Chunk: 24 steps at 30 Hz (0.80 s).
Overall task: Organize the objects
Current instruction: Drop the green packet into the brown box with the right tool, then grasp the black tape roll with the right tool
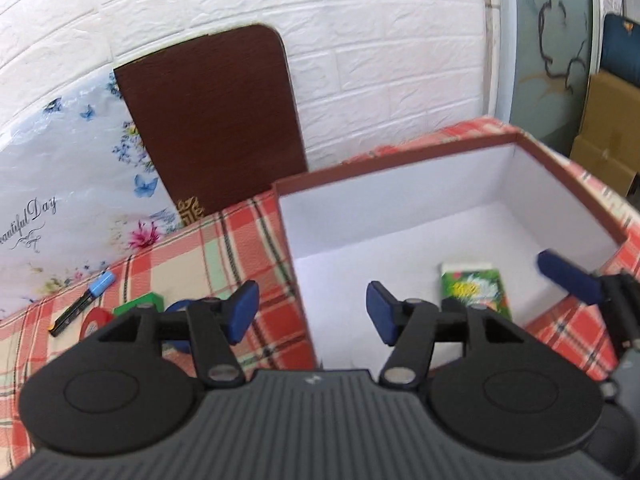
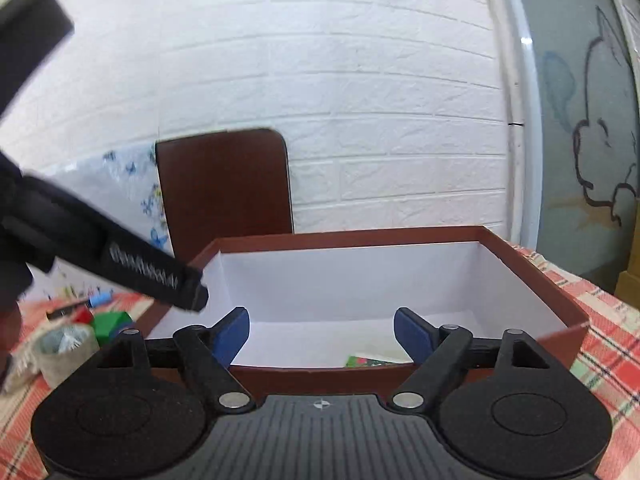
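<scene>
Right, checked cloth on the bench (image 1: 256,240), white brick wall (image 1: 360,60) behind, brown board (image 1: 216,120) leaning on it. Open box (image 1: 400,168) holds a green packet (image 1: 476,288). Marker (image 1: 80,300) and tape rolls (image 1: 94,320) lie left. Left gripper (image 1: 312,312) and right gripper (image 2: 322,334) fingers spread, empty.

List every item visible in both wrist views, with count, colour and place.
box: one, brown rim, white inside, on the cloth
packet: one, green, lying inside the box
marker: one, black with blue cap, left of the box
green block: one, beside the marker
red round item: one, near the block
tape roll: one, pale, left of the box
tablecloth: one, red plaid
brown board: one, against the white wall
left gripper: open, empty
right gripper: open, empty
</scene>
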Motion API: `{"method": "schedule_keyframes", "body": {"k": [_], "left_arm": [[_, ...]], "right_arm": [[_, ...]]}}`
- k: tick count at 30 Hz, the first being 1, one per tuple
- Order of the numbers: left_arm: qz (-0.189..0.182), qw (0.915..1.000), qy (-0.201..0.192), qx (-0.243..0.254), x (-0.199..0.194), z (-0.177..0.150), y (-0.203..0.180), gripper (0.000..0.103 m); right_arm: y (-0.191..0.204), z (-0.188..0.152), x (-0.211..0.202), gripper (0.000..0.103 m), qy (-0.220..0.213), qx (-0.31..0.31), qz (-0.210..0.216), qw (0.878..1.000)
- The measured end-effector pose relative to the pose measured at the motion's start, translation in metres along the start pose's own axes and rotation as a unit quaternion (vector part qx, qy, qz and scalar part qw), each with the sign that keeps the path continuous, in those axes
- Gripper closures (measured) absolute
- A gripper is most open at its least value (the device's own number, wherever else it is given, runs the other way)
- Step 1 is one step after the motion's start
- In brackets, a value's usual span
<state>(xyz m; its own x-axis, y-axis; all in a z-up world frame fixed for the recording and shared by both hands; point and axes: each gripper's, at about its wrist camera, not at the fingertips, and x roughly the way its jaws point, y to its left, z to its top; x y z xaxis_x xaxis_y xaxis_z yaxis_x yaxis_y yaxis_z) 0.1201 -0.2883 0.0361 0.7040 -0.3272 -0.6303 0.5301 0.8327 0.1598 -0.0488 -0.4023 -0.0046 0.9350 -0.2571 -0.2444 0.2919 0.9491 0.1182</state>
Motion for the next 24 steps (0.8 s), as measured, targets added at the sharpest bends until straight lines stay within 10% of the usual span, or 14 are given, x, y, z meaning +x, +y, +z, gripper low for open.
{"method": "schedule_keyframes", "body": {"k": [11,19,24], "left_arm": [[0.017,0.9996,-0.016,-0.017,-0.066,-0.04,0.021,0.033],[0.067,0.9892,0.047,-0.122,-0.083,-0.166,0.143,0.03],[0.092,0.9681,0.052,-0.227,-0.09,-0.198,0.248,0.032]], "right_arm": [[0.041,-0.02,-0.026,0.023,0.008,0.055,0.04,0.998],[0.149,-0.068,0.007,0.029,0.161,-0.022,0.184,0.969],[0.232,-0.08,0.019,0.029,0.182,-0.104,0.25,0.945]]}}
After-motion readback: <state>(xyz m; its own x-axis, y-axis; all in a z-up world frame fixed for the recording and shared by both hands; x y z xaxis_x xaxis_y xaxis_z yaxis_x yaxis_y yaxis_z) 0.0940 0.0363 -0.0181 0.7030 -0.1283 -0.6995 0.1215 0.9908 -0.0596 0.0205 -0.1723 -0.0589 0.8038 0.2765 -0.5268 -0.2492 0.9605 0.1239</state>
